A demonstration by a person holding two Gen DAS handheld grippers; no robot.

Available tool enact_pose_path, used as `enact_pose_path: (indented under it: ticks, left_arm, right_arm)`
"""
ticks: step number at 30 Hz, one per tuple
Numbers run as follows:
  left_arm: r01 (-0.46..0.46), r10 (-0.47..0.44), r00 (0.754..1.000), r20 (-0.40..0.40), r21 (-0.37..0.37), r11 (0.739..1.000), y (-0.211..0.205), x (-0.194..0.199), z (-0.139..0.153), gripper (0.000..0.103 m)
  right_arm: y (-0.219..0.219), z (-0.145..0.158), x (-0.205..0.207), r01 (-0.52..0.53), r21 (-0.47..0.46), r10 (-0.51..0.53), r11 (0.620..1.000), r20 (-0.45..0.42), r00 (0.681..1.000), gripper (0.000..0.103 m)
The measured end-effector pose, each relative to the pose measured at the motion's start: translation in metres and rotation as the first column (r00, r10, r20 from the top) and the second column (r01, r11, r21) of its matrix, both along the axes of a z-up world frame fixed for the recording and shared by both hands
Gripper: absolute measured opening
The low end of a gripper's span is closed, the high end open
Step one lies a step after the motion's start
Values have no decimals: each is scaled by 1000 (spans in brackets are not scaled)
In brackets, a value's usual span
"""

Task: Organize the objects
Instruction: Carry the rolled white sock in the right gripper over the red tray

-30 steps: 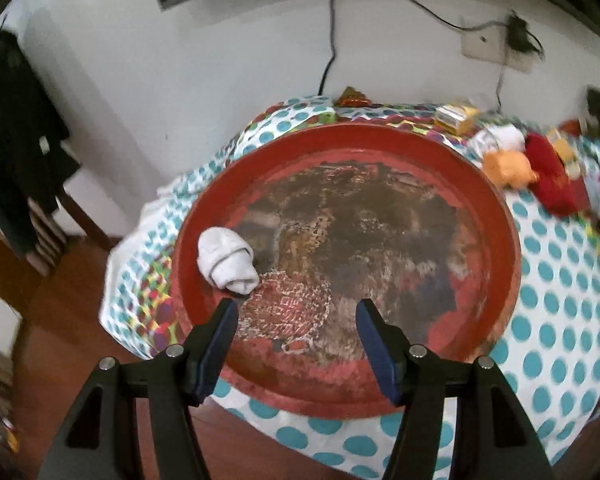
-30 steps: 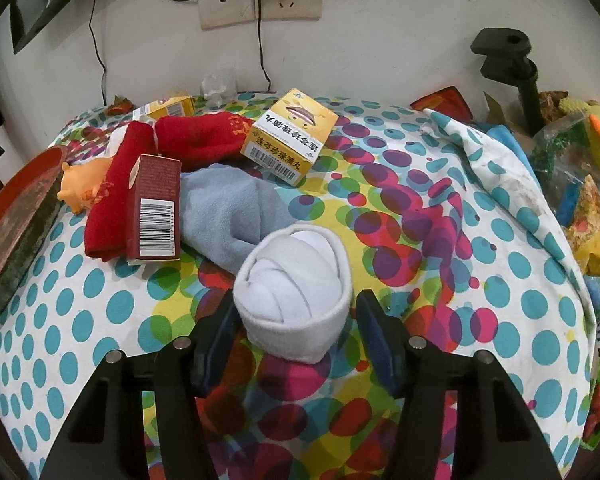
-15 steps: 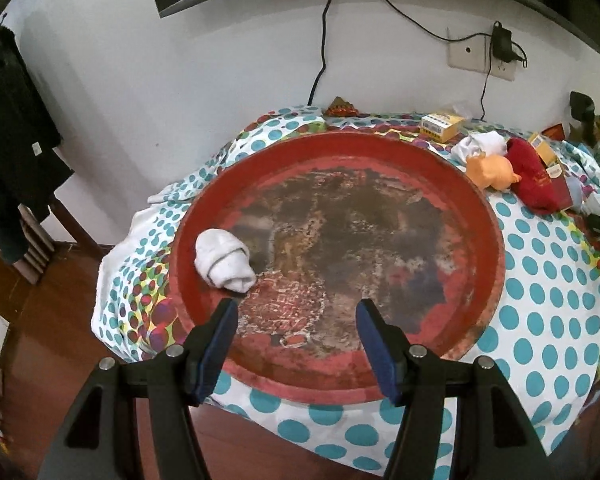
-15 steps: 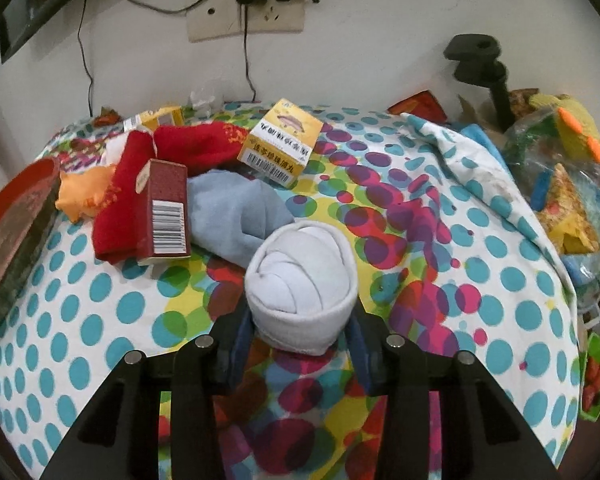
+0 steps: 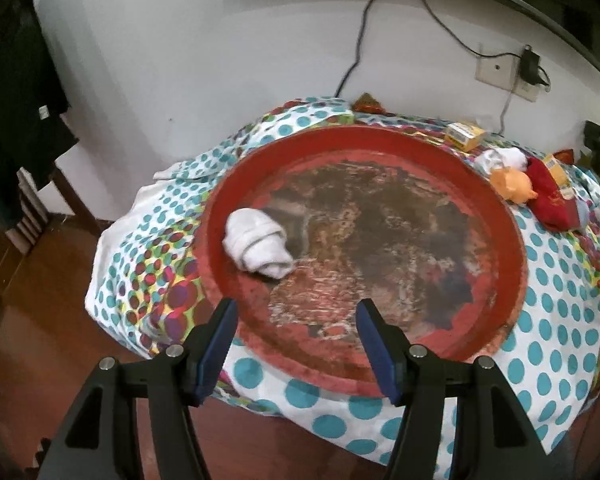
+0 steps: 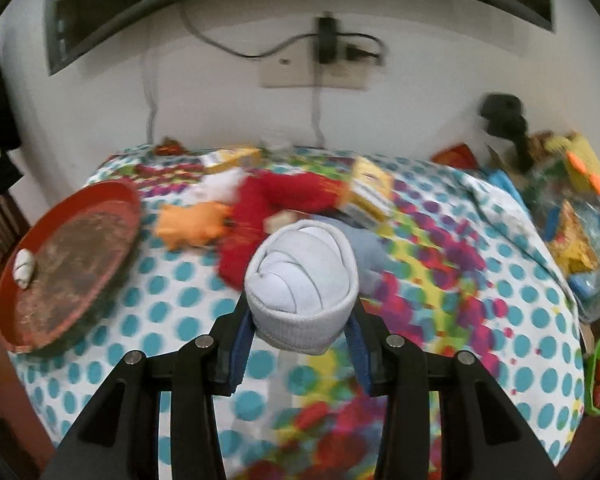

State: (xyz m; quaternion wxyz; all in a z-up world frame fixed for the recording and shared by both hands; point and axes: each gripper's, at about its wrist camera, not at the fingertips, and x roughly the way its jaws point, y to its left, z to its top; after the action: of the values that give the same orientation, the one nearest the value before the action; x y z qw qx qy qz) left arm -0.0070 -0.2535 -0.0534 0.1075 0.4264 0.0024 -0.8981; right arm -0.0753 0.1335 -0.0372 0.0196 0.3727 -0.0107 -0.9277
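The right claw (image 6: 300, 334) has just been closing and now clamps a rolled white sock bundle (image 6: 302, 266) between its blue pads, lifted clear of the spotted tablecloth (image 6: 188, 304). The bundle is soft ribbed knit, a rounded dome with a folded cuff band facing the claw and its wound folds pointing away toward the wall. Beyond it lie a grey-blue sock (image 6: 370, 256), a fuzzy red sock (image 6: 268, 204), an orange soft toy (image 6: 192, 226) and a yellow carton (image 6: 370, 192), crowded together in a blurred heap. Left of that heap sits the round red tray (image 6: 10, 340), its rim overhanging the bench edge, with spotted cloth open between heap and tray.

The left claw (image 5: 298, 346) hangs released over the tray's (image 5: 514, 292) near rim, nothing between its pads. The tray's floor is worn and mottled brown, mostly bare. A second rolled white sock (image 5: 258, 244) lies at its left side, long axis slanting toward the near rim.
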Motion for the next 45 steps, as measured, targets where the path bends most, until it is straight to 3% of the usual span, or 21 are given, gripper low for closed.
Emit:
enact_pose_path:
  ticks: [9,23,37,45]
  left_arm:
    - [-33,33,999,-3,-3,999,-19,4,3,63]
    - [-94,94,995,14,31,995,-46,7,2,63]
    - [-118,116,992,41,53,992,-57,7,-4,63]
    - [-120,118,992,45,60,991,-60,7,-5,63]
  right_arm:
    - [-79,0,-7,-161,-1,161,987,21,987,40]
    - [-188,-3,-39,-361,2,360,933,64,931,40]
    - [-239,-30,-96,-401,91,383,911,168,908,40]
    - [-251,-33,-128,-375,78,353,924,203,913,40]
